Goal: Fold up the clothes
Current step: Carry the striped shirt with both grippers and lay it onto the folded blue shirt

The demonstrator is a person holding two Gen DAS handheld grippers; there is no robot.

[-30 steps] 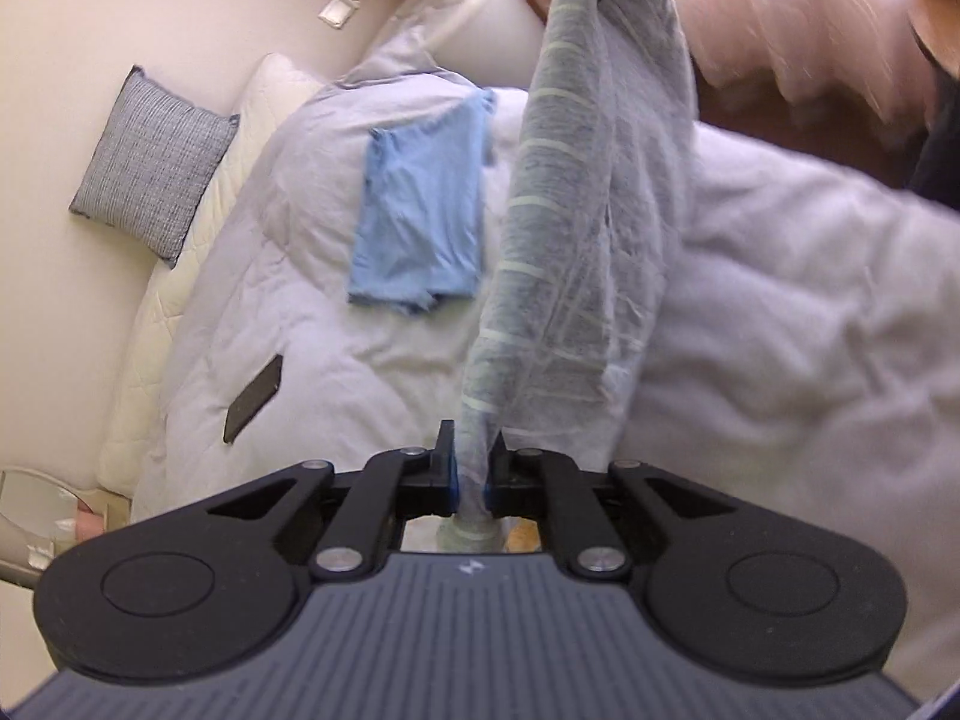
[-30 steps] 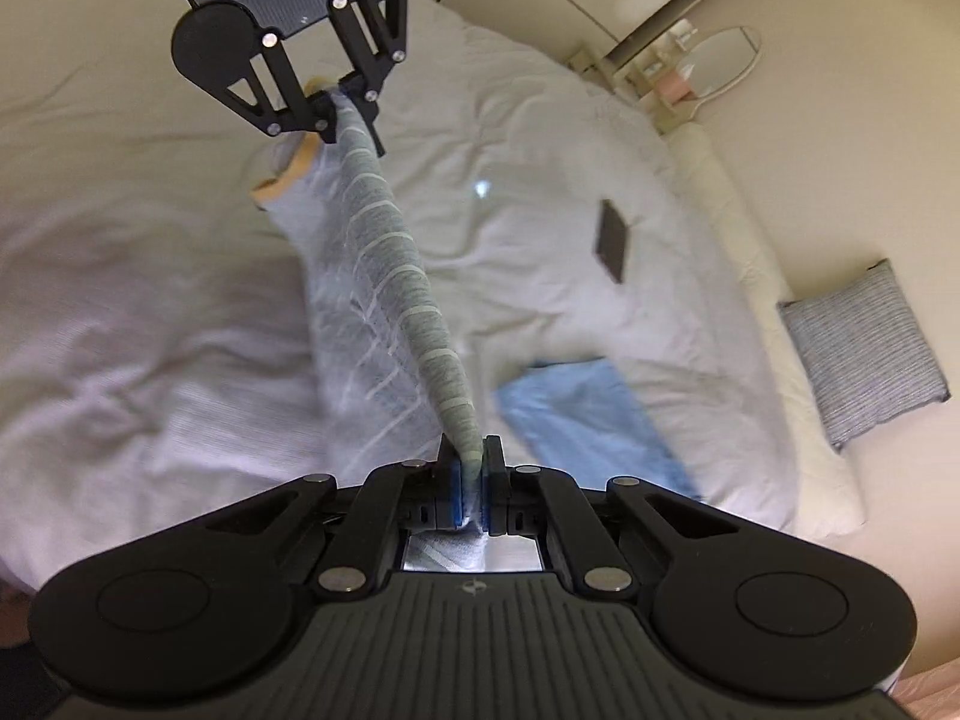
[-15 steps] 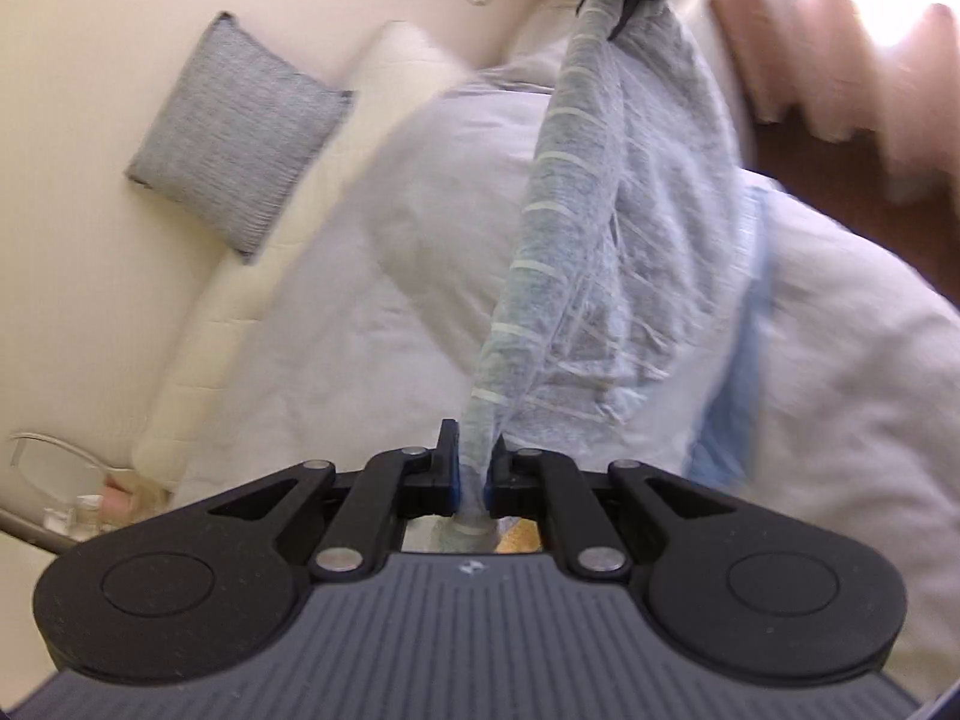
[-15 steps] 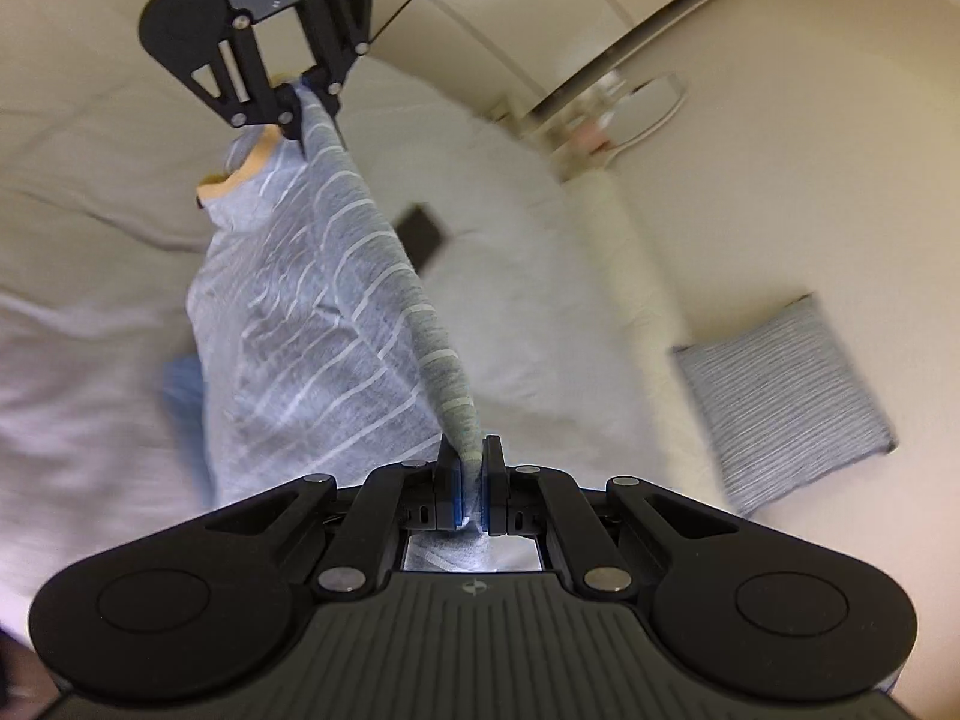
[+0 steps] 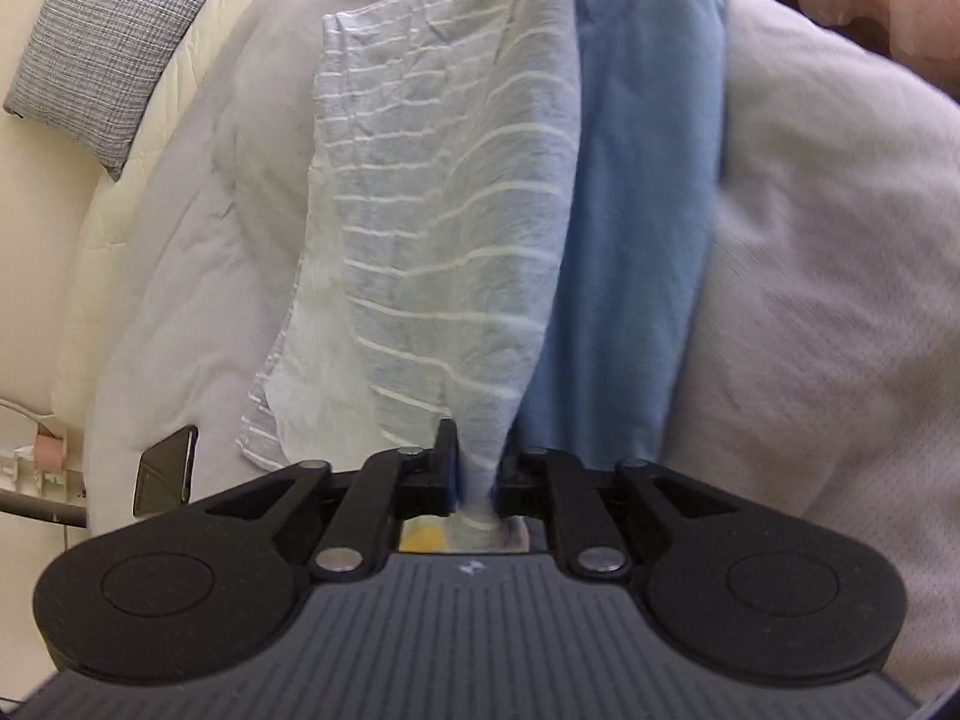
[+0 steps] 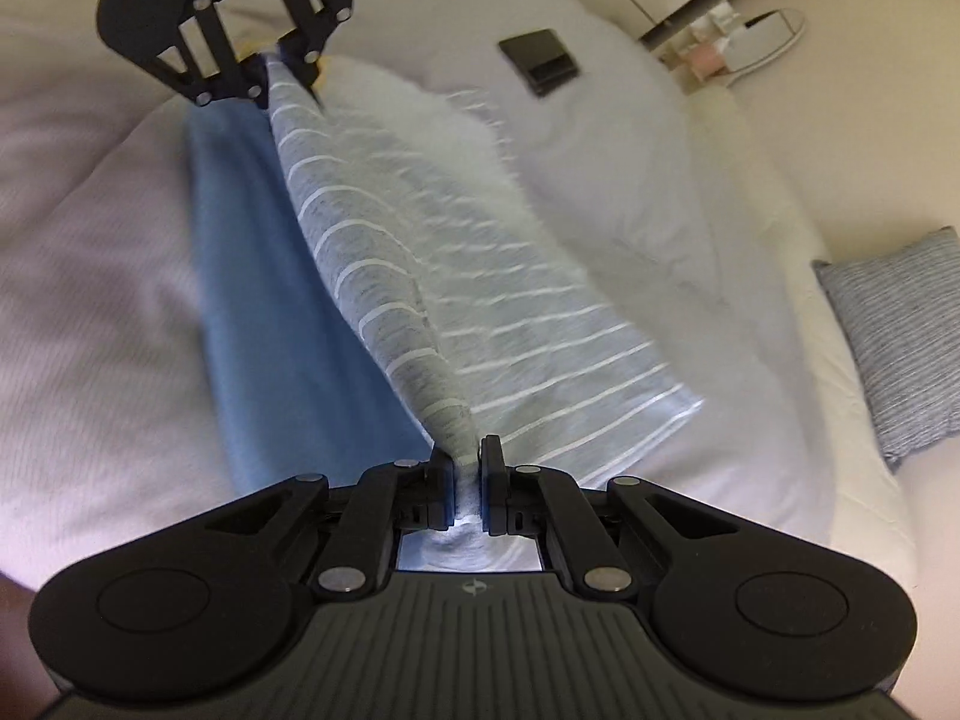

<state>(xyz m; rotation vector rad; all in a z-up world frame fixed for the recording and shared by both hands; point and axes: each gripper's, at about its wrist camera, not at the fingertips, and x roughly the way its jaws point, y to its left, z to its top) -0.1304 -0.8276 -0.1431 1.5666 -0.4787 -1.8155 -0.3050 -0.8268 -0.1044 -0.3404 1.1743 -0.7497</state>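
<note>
A: Where was the grey striped shirt [image 5: 456, 192]?

B: Stretched taut between the two tools, above the bed. Its loose half draped onto the pale duvet [image 5: 828, 252], and it lay over the left part of a folded blue garment [image 5: 636, 192].

A: And the left tool [image 5: 474, 480]?

B: Pressed together on one end of the shirt, at 6 o'clock in its own view. The right wrist view showed that same tool at 11 o'clock, pinching the fabric beside a bit of yellow trim.

A: The right tool [image 6: 465, 468]?

B: Also clamped on the shirt, at the other end of the taut fold, at 6 o'clock in its view.

A: Anything else around?

B: A dark phone [image 6: 540, 63] lay flat on the duvet at 1 o'clock in the right view, well apart from the shirt. A grey woven cushion [image 5: 102, 54] sat off the bed at 10 o'clock in the left view.
</note>
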